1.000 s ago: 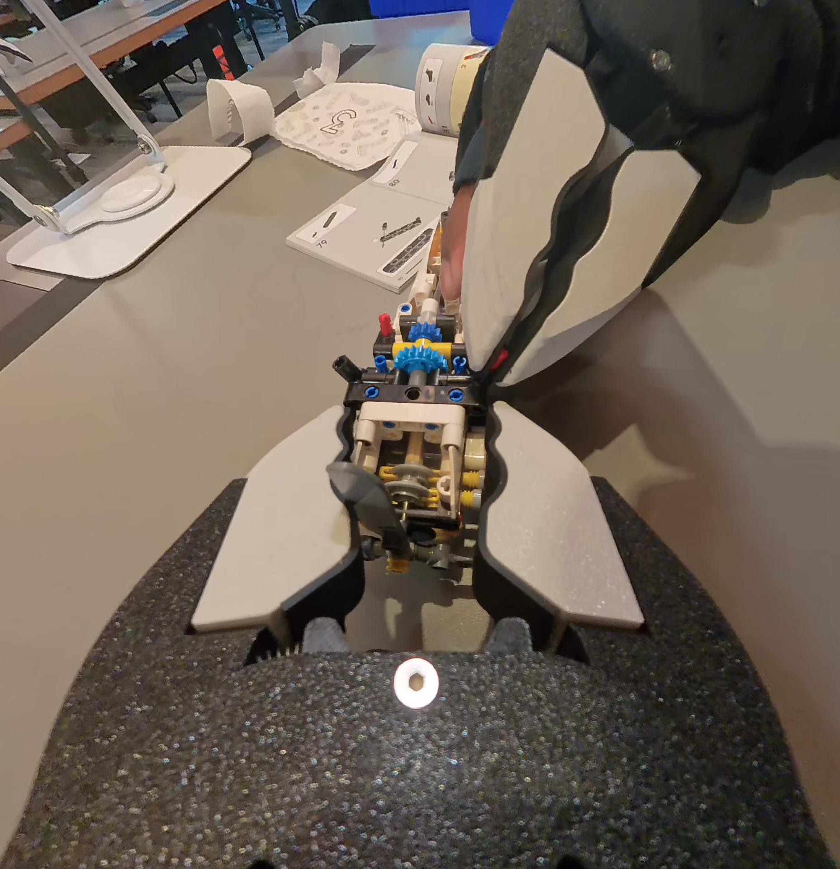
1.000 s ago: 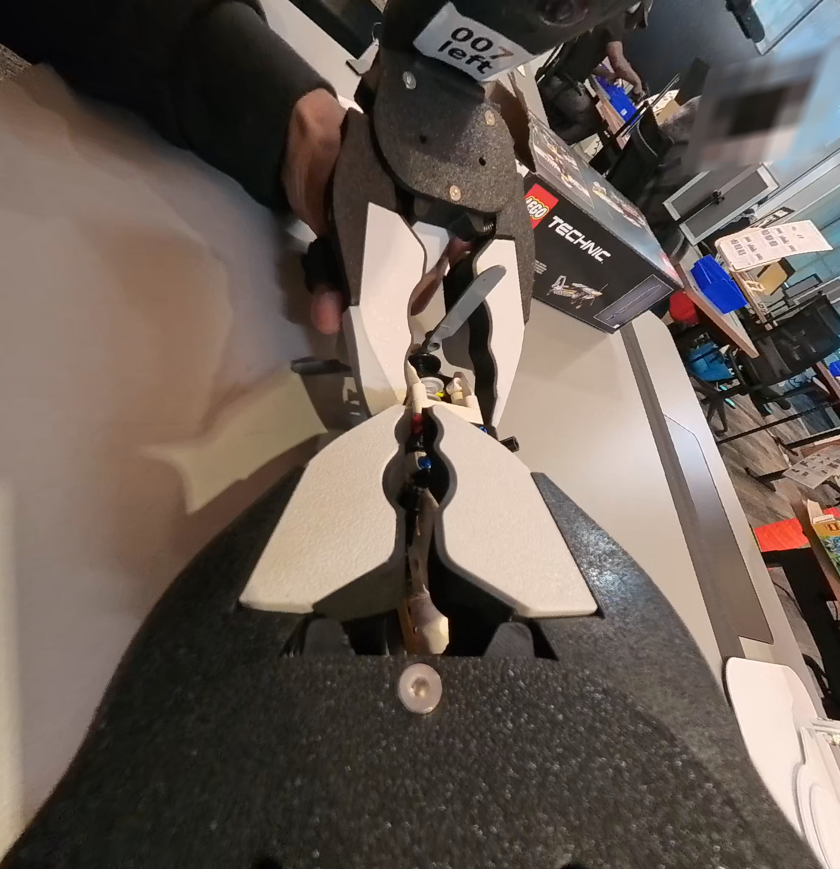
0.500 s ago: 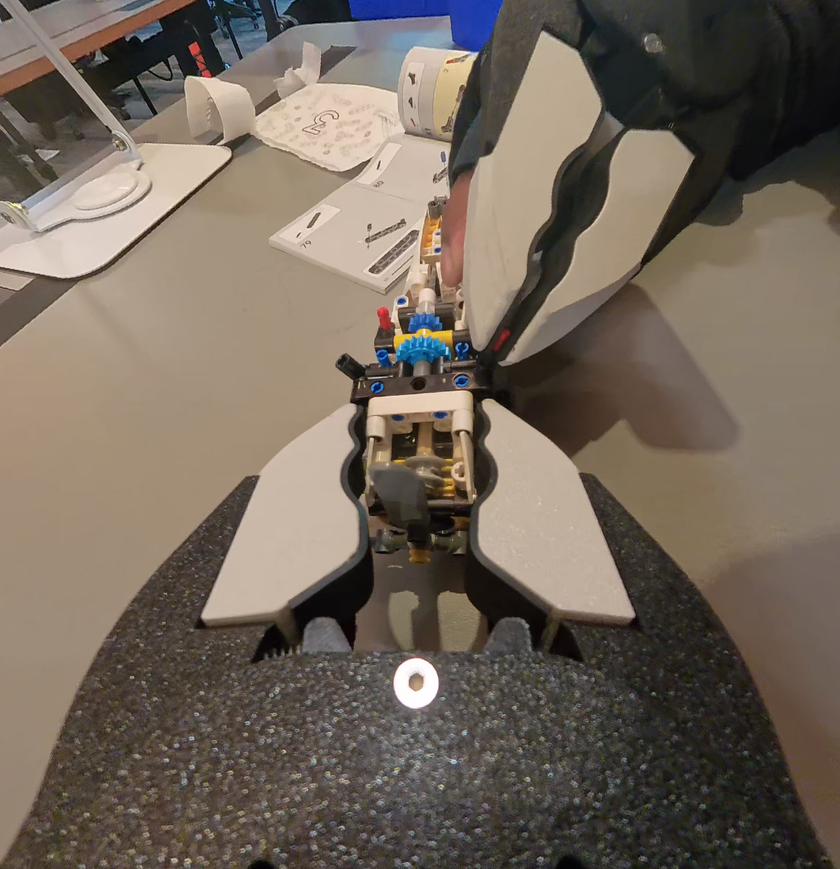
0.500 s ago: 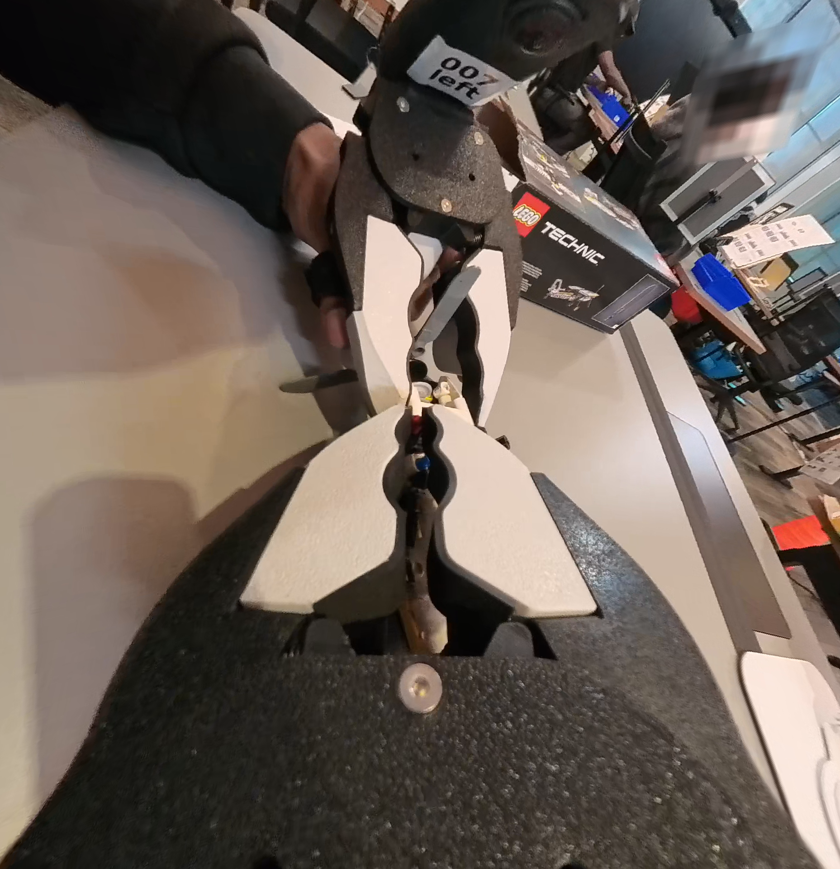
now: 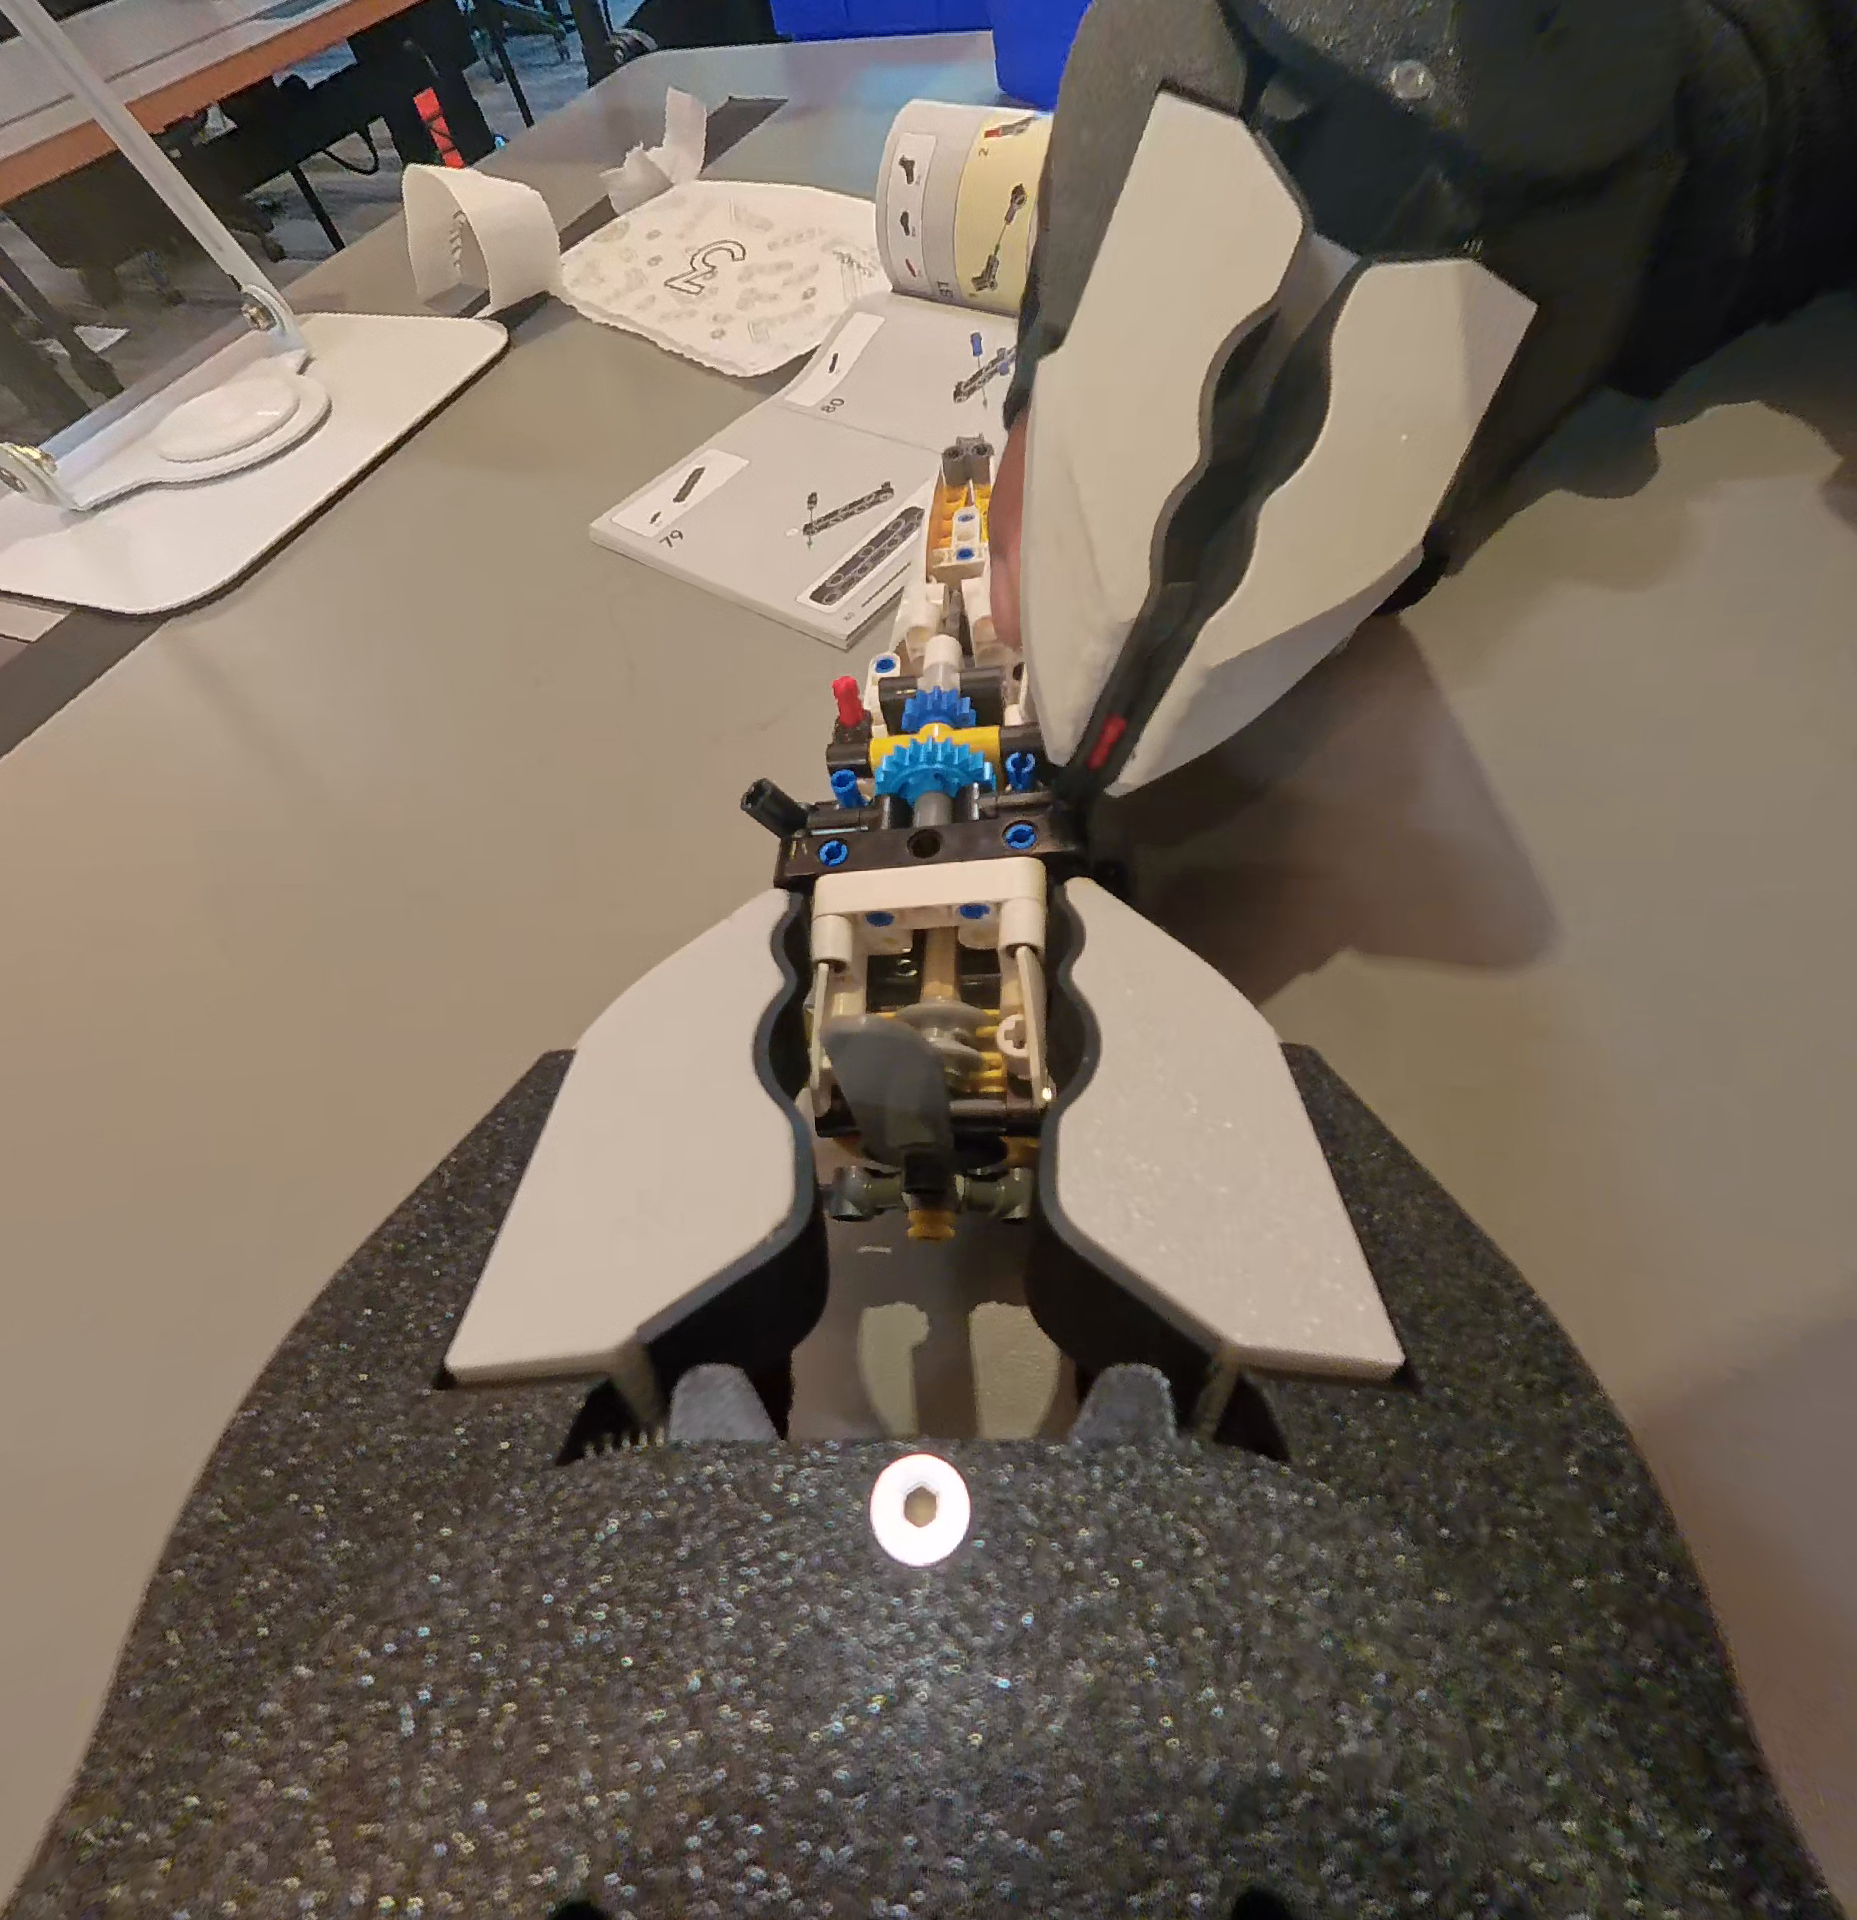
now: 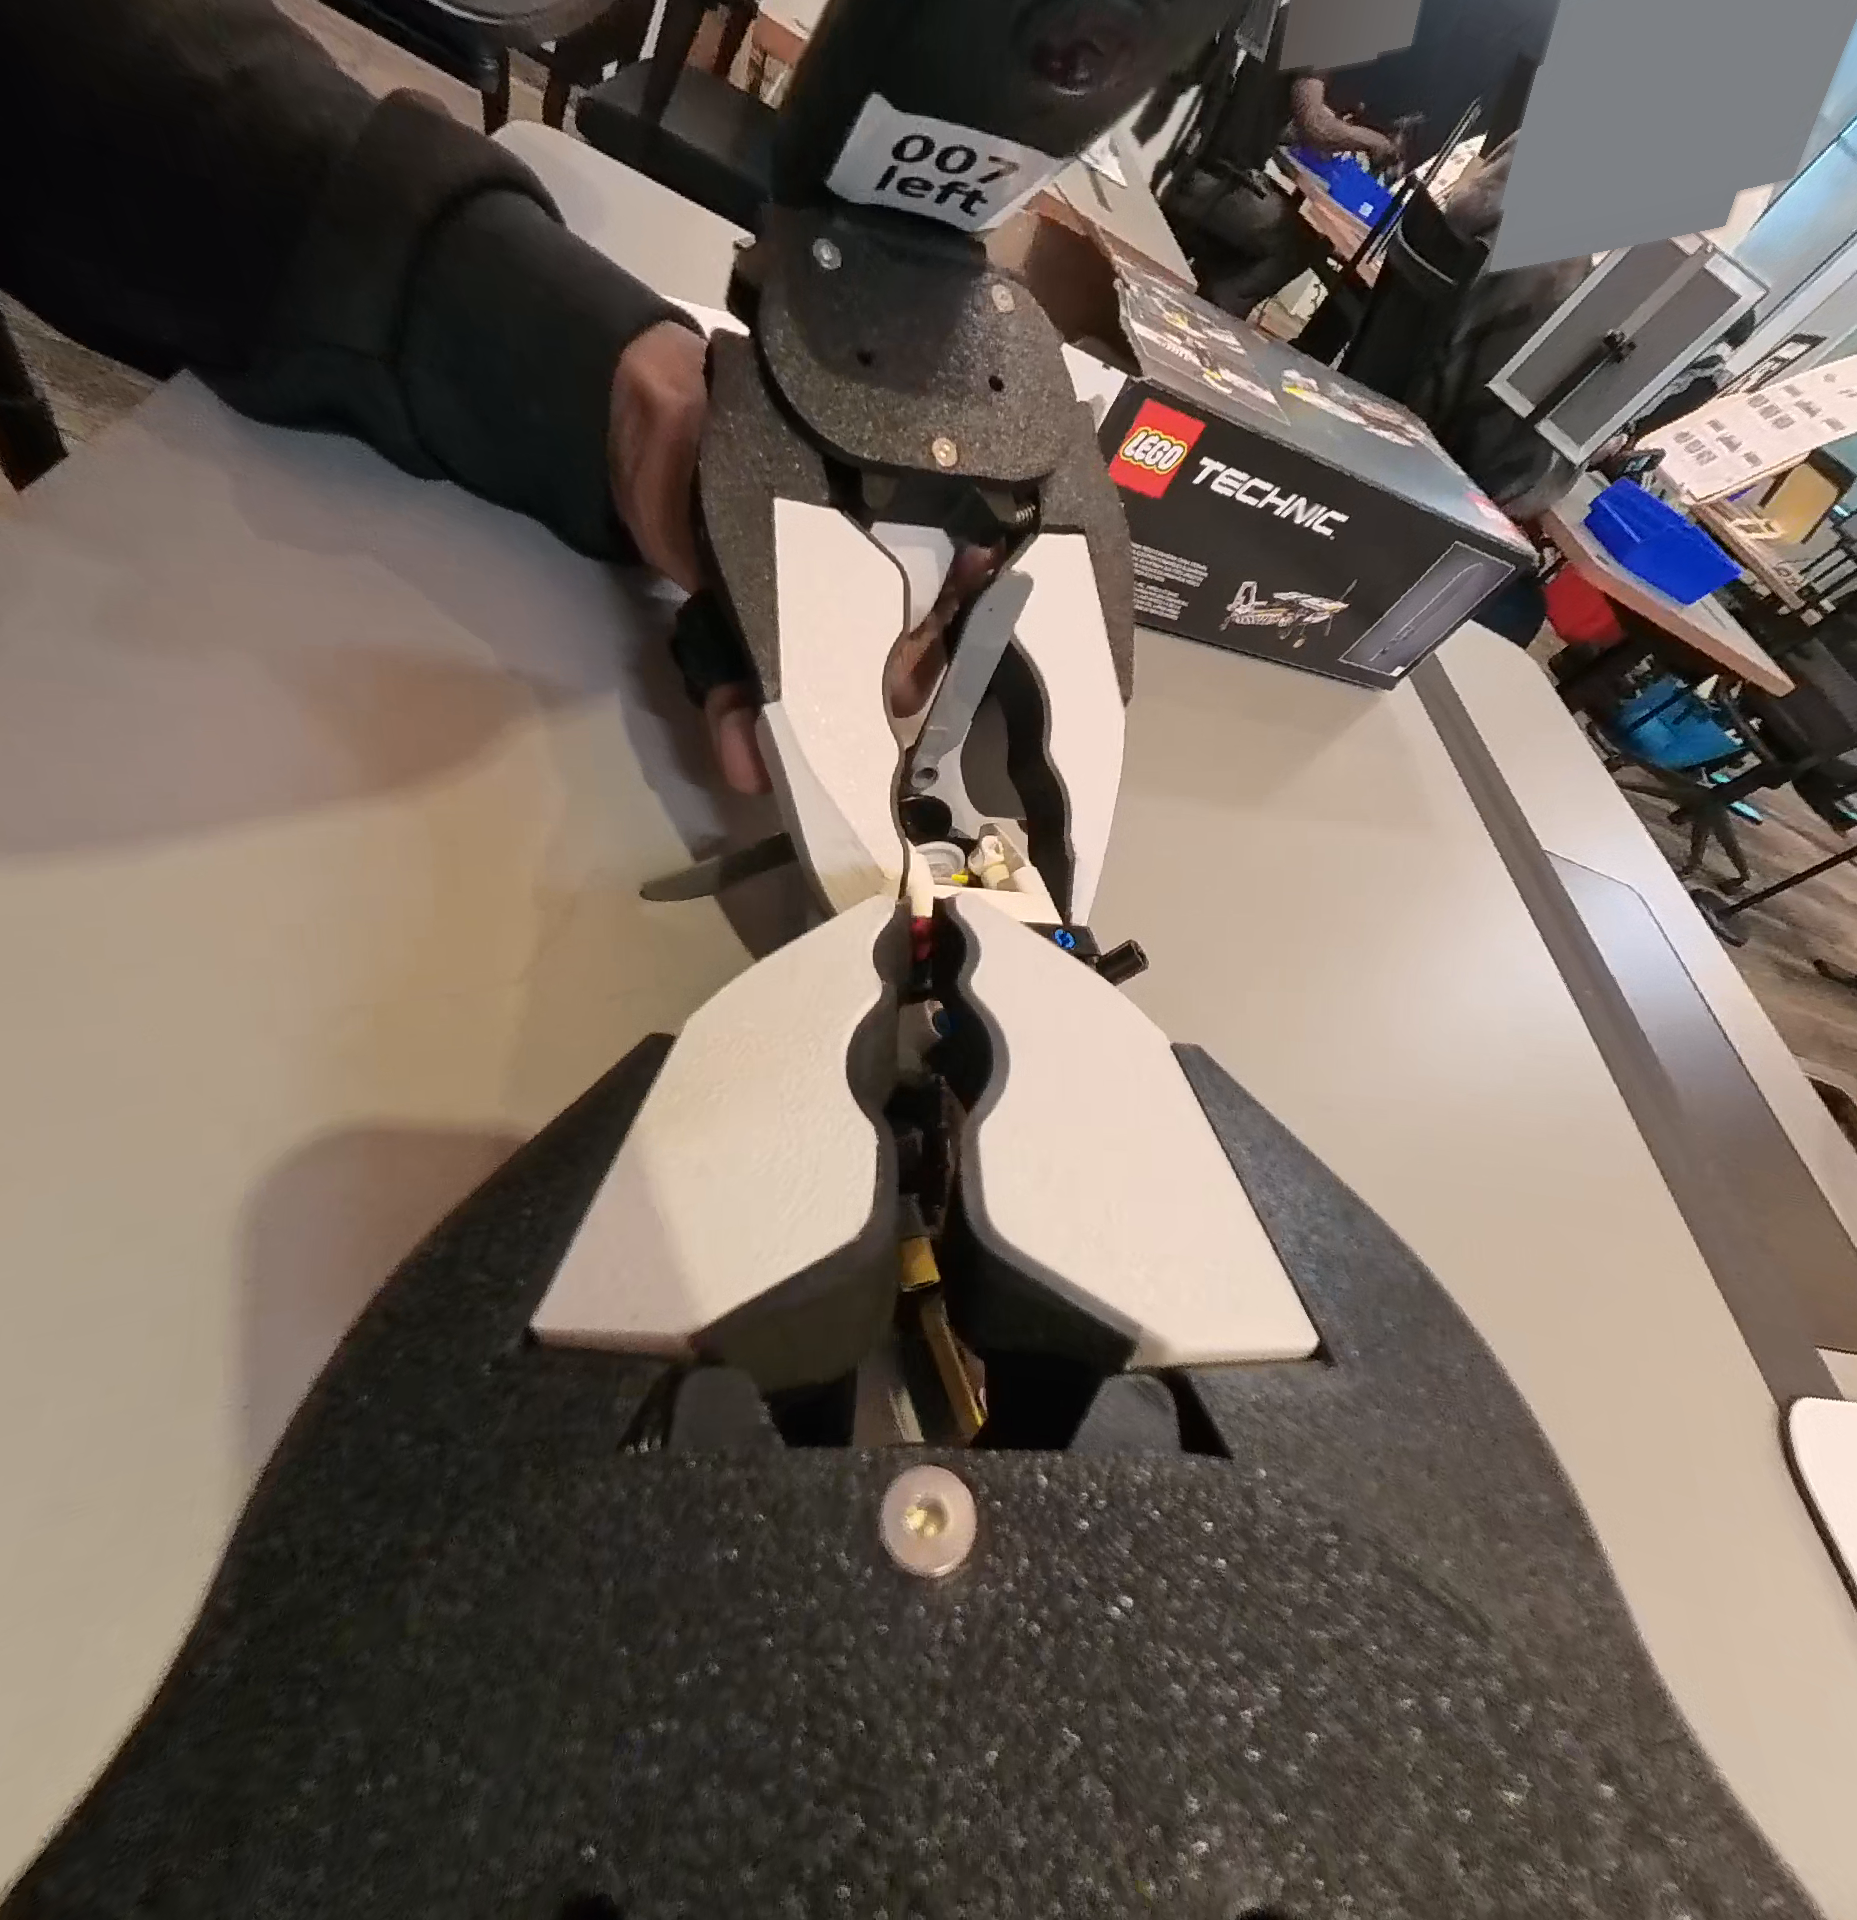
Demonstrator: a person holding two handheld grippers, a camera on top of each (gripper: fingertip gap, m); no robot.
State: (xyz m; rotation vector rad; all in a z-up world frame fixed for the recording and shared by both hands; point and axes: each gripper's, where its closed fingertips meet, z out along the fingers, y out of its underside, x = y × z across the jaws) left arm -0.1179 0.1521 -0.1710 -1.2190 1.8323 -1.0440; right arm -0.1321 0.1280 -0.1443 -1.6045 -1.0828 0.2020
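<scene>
Our left tongs (image 5: 929,904) clamp the half-built toy model (image 5: 929,997); our right tongs (image 6: 919,920) pinch its small red peg (image 5: 1106,740). Loose papers (image 5: 789,499) lie beyond the tongs on the desk (image 5: 384,831)

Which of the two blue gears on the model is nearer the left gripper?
The larger blue gear, on the grey axle in front of the yellow piece; the smaller blue gear sits behind it.

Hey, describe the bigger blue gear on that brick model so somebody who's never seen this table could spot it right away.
Start at the long brick-built model lying on the grey table, its near end clamped between the left gripper's fingers. Just beyond the fingertips a black crossbeam spans the model. The larger blue gear stands upright right behind it, before a yellow piece; a smaller, darker blue gear sits farther back.
</scene>
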